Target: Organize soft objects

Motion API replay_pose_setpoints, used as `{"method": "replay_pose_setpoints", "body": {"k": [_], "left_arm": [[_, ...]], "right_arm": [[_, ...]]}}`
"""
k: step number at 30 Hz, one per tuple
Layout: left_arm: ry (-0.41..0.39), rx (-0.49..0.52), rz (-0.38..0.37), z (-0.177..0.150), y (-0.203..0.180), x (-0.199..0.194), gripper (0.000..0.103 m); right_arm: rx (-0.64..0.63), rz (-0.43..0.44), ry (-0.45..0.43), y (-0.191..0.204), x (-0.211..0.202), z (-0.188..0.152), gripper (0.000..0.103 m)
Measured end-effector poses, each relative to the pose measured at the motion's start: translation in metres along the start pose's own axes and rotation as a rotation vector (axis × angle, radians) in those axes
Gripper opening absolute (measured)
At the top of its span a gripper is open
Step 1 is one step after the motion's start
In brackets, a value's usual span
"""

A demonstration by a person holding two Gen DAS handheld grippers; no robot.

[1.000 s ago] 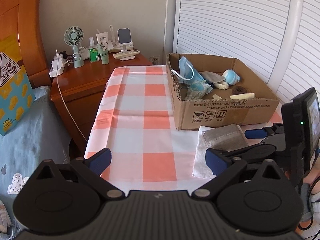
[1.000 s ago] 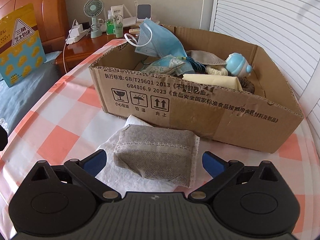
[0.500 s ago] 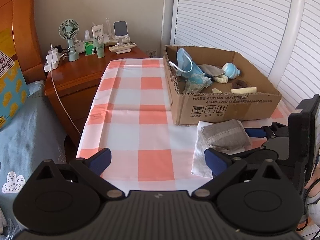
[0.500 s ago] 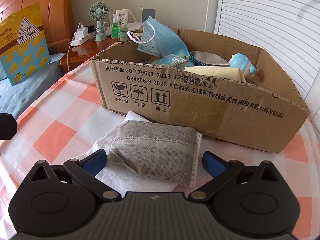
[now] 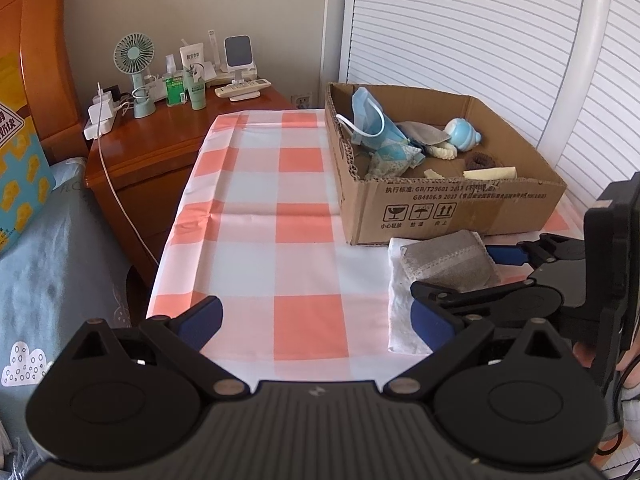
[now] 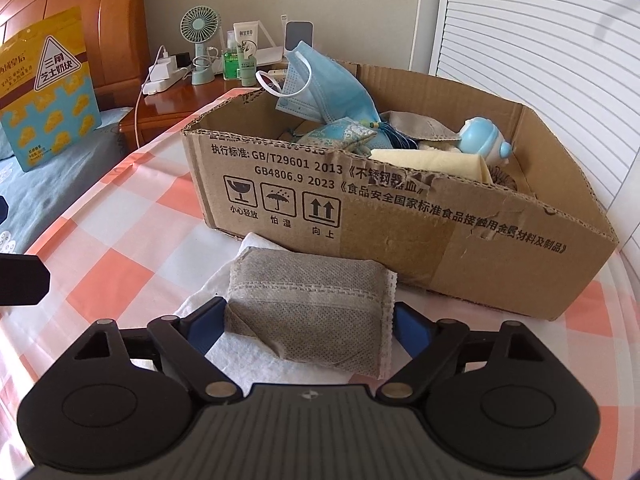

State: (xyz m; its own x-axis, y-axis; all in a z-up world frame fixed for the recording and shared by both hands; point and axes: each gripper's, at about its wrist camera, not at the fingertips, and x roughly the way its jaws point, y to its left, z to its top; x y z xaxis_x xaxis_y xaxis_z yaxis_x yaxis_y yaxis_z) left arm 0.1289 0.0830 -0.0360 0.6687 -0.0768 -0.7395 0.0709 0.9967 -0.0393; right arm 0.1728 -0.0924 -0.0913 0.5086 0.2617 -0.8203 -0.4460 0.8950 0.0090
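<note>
Both pads of the right hand-held gripper (image 6: pixel 308 326) are closing around the grey pouch (image 6: pixel 308 304) between them

Right tongs (image 6: pixel 306 326) tilted downward, jaws closing; left tongs (image 5: pixel 318 318) tilted downward, jaws spread wide, empty

Grey pouch (image 6: pixel 308 312): non-woven fabric, matt, dimpled weave, stitched seam band across its middle. Under it a white tissue sheet (image 6: pixel 244 344), thin, soft, slightly crumpled. Cardboard box (image 6: pixel 460 248): brown corrugated paper, matt, black print, torn top rim, a smoother strip of tape on the front wall. Face mask (image 6: pixel 328 88) in the box: pale blue non-woven, pleated. Blue-and-white toy (image 6: pixel 484 144): smooth, glossy, looks plastic. Tablecloth (image 5: pixel 280 216): checked cloth, matt, creased near its left edge. Nightstand (image 5: pixel 160 140): lacquered wood, glossy. Gripper bodies: black matt plastic, blue pads (image 6: pixel 204 320), small metal pins.
</note>
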Motion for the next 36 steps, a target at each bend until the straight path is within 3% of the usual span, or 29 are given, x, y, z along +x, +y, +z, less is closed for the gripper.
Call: {"method": "replay_pose_setpoints", "body": {"k": [9,14,24,28,32,36], "left_arm": [[0.004,0.021,-0.006,-0.001,-0.005,0.001,0.1],[0.014,0.049,-0.015,-0.002,-0.012,0.004,0.1],[0.031,0.108,-0.051,-0.001,-0.034,0.008,0.1],[0.037,0.141,-0.071,0.0,-0.047,0.01,0.1],[0.044,0.173,-0.077,0.0,-0.059,0.011,0.1],[0.049,0.203,-0.082,0.0,-0.068,0.011,0.1]], "right_arm": [[0.007,0.003,-0.003,-0.003,-0.013,0.003,0.066],[0.018,0.005,-0.003,-0.009,-0.024,0.002,0.059],[0.088,-0.041,-0.026,-0.045,-0.058,-0.011,0.059],[0.16,-0.003,0.004,-0.065,-0.064,-0.023,0.059],[0.168,-0.046,0.003,-0.072,-0.068,-0.033,0.059],[0.205,0.009,-0.002,-0.083,-0.077,-0.039,0.059]]}}
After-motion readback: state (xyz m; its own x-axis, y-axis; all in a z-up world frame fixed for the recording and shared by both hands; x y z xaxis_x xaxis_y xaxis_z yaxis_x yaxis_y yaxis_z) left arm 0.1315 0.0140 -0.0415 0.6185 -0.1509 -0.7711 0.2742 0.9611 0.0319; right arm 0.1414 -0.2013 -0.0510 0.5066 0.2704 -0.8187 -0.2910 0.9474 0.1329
